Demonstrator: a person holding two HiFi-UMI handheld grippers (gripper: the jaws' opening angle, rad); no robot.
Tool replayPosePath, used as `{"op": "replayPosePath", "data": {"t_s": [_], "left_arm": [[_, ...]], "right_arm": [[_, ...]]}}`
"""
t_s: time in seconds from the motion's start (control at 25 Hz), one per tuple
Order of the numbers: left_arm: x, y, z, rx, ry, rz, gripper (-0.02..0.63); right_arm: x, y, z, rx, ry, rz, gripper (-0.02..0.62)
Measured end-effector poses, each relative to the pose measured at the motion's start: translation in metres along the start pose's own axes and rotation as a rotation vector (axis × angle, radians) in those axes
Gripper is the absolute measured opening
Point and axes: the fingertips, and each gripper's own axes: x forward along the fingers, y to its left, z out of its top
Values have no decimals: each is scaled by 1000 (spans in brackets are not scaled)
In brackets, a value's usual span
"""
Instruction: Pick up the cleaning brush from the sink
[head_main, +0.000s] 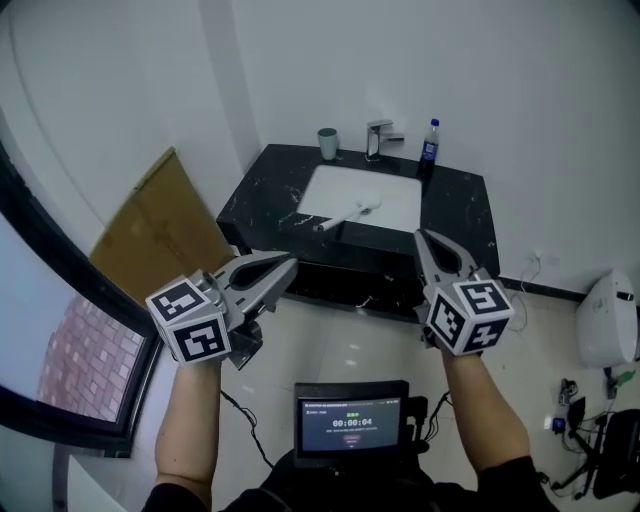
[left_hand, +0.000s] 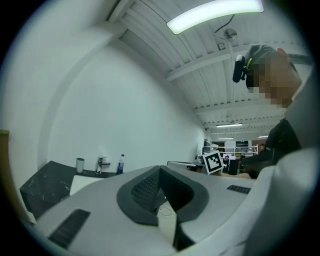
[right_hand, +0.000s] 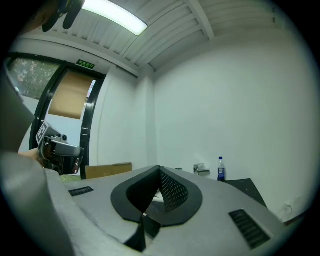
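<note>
The brush (head_main: 345, 216) lies slantwise in the sink (head_main: 398, 196), by its front edge, one end at the front-left corner. Left gripper (head_main: 290, 263) and right gripper (head_main: 420, 236) are both closed and empty, short of the counter (head_main: 462, 215)

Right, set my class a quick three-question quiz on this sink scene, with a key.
1. Where does the cleaning brush lie? A: in the sink. B: on the floor. C: on the black counter.
2. True or false: the right gripper is shut on the brush.
3. Fill in: in the head view, the blue bottle stands to the ___ of the faucet.

Key: 1 A. 2 False: it is shut but empty. 3 right.
</note>
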Motion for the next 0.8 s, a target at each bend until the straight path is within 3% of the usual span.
{"op": "replayPosePath", "data": {"t_s": [0.16, 0.28, 0.52, 0.68, 0.8], "left_arm": [[72, 198, 8, 52, 8, 145, 8], [102, 332, -2, 12, 0, 247, 8], [107, 508, -41, -16, 39, 434, 8], [124, 605, -61, -54, 105, 427, 8], [152, 652, -64, -75, 117, 381, 6]], "right_arm": [[166, -77, -17, -10, -3, -31, 8], [267, -112, -43, 16, 18, -53, 8], [391, -129, -93, 67, 88, -124, 8], [460, -135, -127, 99, 168, -185, 8], [500, -148, -142, 127, 195, -222, 8]]}}
